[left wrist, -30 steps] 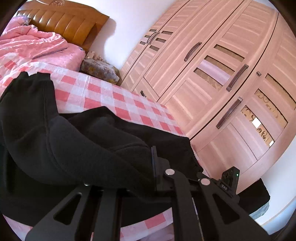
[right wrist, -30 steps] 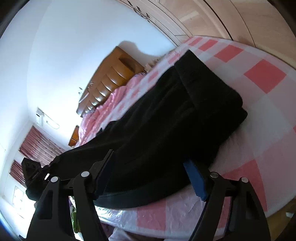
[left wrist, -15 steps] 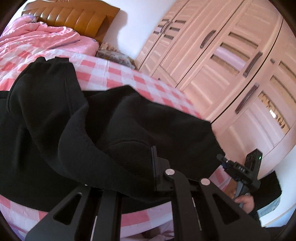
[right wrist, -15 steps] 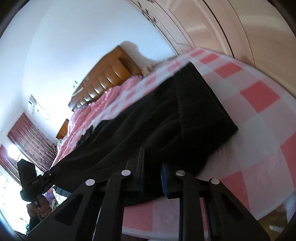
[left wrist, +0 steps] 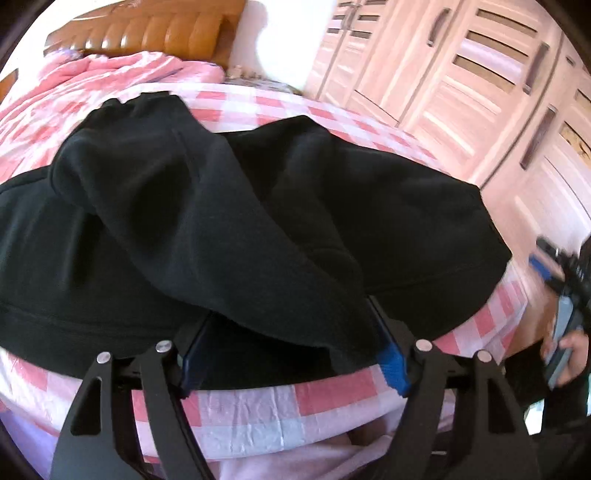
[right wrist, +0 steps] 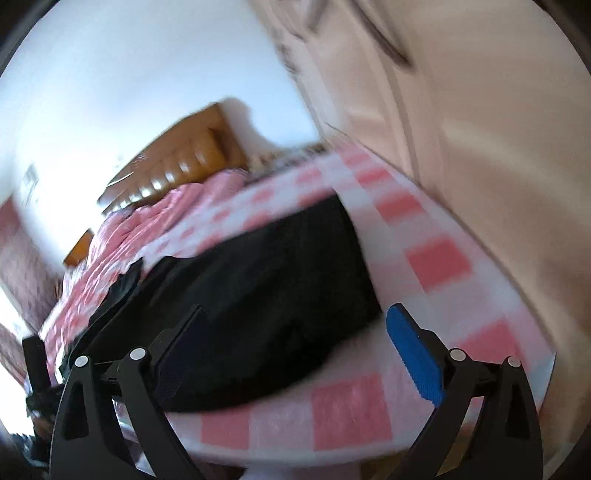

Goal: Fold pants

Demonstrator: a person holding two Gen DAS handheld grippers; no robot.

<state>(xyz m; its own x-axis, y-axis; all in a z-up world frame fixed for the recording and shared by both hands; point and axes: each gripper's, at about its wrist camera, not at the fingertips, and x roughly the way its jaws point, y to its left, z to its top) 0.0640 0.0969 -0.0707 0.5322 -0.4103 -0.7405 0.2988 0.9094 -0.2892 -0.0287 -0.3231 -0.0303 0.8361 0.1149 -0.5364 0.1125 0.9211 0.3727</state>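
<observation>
Black pants (left wrist: 221,229) lie folded over themselves on a pink checked bedsheet (left wrist: 258,402), near the bed's front edge. My left gripper (left wrist: 291,350) is open, its blue pads on either side of a hanging fold of the pants. In the blurred right wrist view the pants (right wrist: 266,280) lie flat on the sheet. My right gripper (right wrist: 295,347) is open, its jaws wide apart over the pants' near end, holding nothing. The right gripper also shows in the left wrist view (left wrist: 565,291), held in a hand at the right.
A pink quilt (left wrist: 92,85) and a wooden headboard (left wrist: 147,33) are at the bed's far end. A pale wooden wardrobe (left wrist: 480,92) runs along the right side, close to the bed edge (right wrist: 498,295).
Both grippers have opened and let go of the pants. The pants now lie folded on the sheet. The right gripper has pulled back and is moving, so its view is blurred.
</observation>
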